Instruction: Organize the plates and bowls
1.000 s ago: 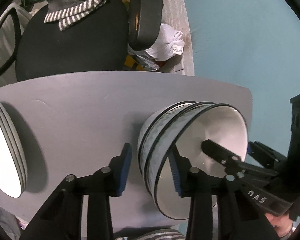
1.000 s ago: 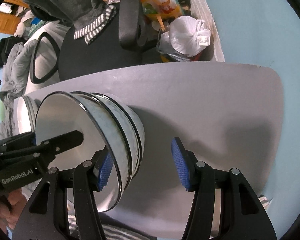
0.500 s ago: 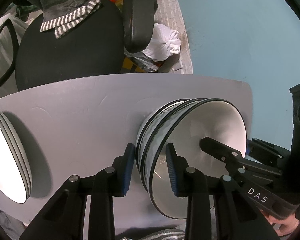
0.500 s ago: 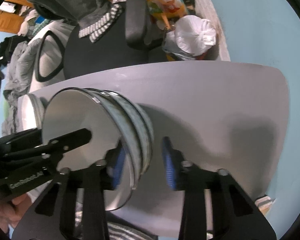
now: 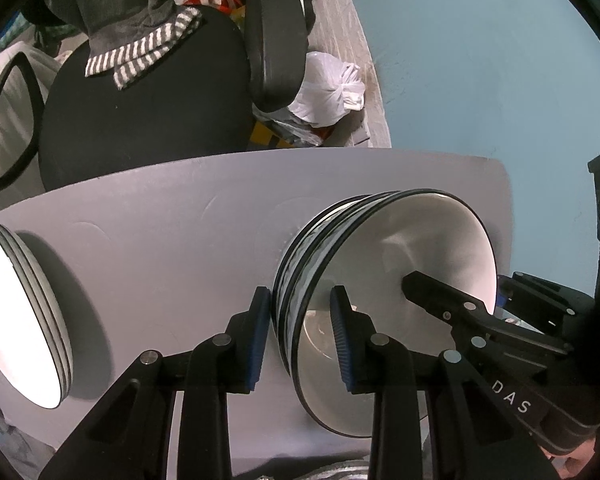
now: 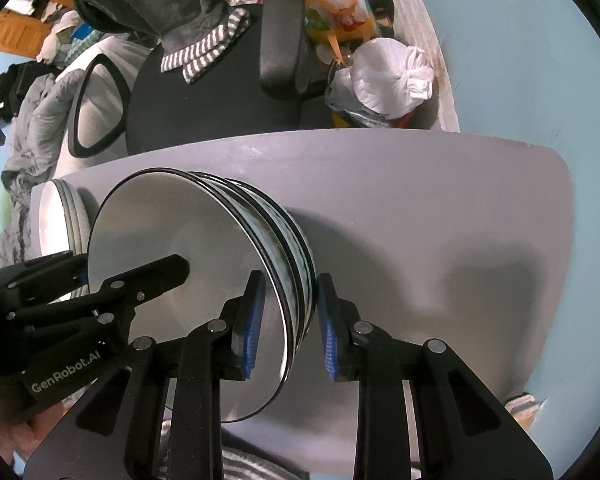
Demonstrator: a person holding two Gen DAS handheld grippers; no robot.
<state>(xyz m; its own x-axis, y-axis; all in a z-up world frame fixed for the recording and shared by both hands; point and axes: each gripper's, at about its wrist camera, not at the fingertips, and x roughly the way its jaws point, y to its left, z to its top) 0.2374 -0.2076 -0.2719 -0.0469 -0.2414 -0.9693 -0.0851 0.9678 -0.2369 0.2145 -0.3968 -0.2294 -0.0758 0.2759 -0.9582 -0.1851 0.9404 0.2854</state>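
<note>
**Two grippers clamp one stack of bowls from both sides**

Two stacks of crockery sit on the grey bench (image 5: 172, 240). At the far left stands a pile of flat white plates with dark rims (image 5: 24, 316), apart from everything else on the bench. To the right of it, near the bench's right end, is a nested stack of white bowls with black rims and pale patterned outsides (image 5: 380, 280). The left gripper (image 5: 300, 336) straddles the left side of that stack's rims, its blue-padded fingers (image 5: 260, 336) closed in on the wall, one outside and one inside. The right gripper (image 6: 288, 324) does the same on the stack's right side, its blue fingers (image 6: 328, 328) pinching the rims. Beyond the bench's far edge are a black office chair (image 5: 140, 112) draped with a grey striped cloth (image 5: 140, 48), and further right a knotted white plastic bag (image 5: 332, 88) against the light blue wall (image 5: 480, 60).
</note>
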